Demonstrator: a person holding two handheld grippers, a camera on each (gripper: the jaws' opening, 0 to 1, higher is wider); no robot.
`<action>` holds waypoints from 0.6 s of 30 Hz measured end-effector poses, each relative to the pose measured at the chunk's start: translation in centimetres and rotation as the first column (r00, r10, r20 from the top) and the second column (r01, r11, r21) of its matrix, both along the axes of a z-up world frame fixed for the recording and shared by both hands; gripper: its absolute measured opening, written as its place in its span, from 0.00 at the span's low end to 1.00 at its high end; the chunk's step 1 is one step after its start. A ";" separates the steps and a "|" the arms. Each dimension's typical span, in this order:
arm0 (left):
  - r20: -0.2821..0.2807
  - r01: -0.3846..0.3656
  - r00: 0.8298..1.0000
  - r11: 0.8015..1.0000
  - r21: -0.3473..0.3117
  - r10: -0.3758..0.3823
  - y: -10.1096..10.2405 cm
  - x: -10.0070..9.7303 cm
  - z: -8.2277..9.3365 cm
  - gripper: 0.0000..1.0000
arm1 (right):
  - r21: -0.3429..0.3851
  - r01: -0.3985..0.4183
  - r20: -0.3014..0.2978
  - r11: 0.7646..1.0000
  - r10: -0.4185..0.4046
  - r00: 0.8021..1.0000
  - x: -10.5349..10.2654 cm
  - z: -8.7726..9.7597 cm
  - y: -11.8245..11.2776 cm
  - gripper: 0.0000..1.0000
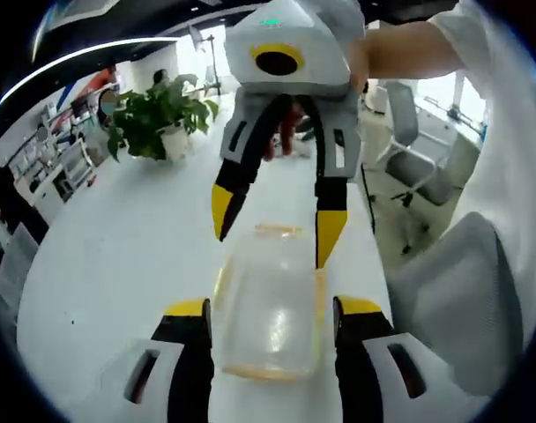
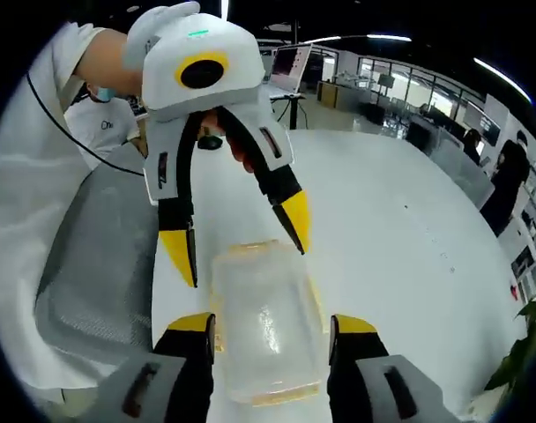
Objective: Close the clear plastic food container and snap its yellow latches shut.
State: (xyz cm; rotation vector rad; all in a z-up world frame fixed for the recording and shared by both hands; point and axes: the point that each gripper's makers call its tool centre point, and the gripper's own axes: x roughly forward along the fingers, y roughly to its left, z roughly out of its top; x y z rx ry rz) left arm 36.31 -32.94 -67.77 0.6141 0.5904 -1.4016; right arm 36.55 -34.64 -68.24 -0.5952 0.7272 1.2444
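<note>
1. A clear container (image 1: pixel 270 317) with its lid on is lying on a white table (image 1: pixel 118 256), yellow latches showing along its edges.
2. In the left gripper view, the left gripper (image 1: pixel 272 317) is sitting at the near end of the container, its yellow-tipped jaws spread wide with the box lying between them; whether the tips are touching its sides I cannot tell.
3. The right gripper (image 1: pixel 277 225) is coming in from the far end in that view, held by a hand, its jaws released and hanging just over the far end of the box.
4. In the right gripper view the same layout is showing mirrored: the right gripper (image 2: pixel 272 330) is flanking the container (image 2: pixel 266 322) with jaws apart, and the left gripper (image 2: pixel 241 242) is facing it from the far end, jaws parted.
5. A potted plant (image 1: pixel 158 115) is standing well back on the table (image 2: pixel 409 229).
6. A grey chair (image 2: pixel 100 256) is sitting just beside the table edge, and a person in a white sleeve (image 2: pixel 30 203) is standing by it.
</note>
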 end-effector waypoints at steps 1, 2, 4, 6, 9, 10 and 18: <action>0.010 0.007 1.000 1.000 0.005 -0.007 0.0 0.1 0.0 0.47 | -0.010 -0.013 0.005 1.000 0.013 1.000 0.0 -0.1 0.0 0.45; 0.017 0.014 1.000 1.000 0.006 -0.014 -0.1 0.2 0.0 0.44 | -0.019 -0.022 0.004 1.000 0.022 1.000 0.0 -0.2 -0.1 0.38; 0.023 0.018 1.000 1.000 0.001 -0.018 -0.2 0.5 0.0 0.37 | -0.011 -0.046 0.000 0.999 0.046 0.999 -0.2 -0.2 0.1 0.28; 0.020 0.019 1.000 1.000 -0.004 -0.019 -0.5 0.5 0.0 0.35 | -0.009 -0.042 -0.002 0.999 0.042 0.999 0.0 -0.4 0.2 0.26; 0.001 0.038 0.999 0.999 -0.003 -0.038 -0.7 0.2 -0.5 0.30 | -0.016 -0.044 -0.005 0.999 0.044 0.999 0.2 -0.7 0.2 0.19; -0.024 0.047 0.999 0.999 0.003 -0.047 -0.7 -0.2 -0.9 0.27 | -0.021 -0.044 -0.004 0.999 0.044 0.999 0.3 -0.9 0.2 0.17; 0.045 0.094 0.994 0.995 0.019 -0.095 -1.5 -0.2 -1.5 0.07 | -0.039 -0.054 0.002 0.998 0.054 0.999 1.1 -1.7 0.6 0.13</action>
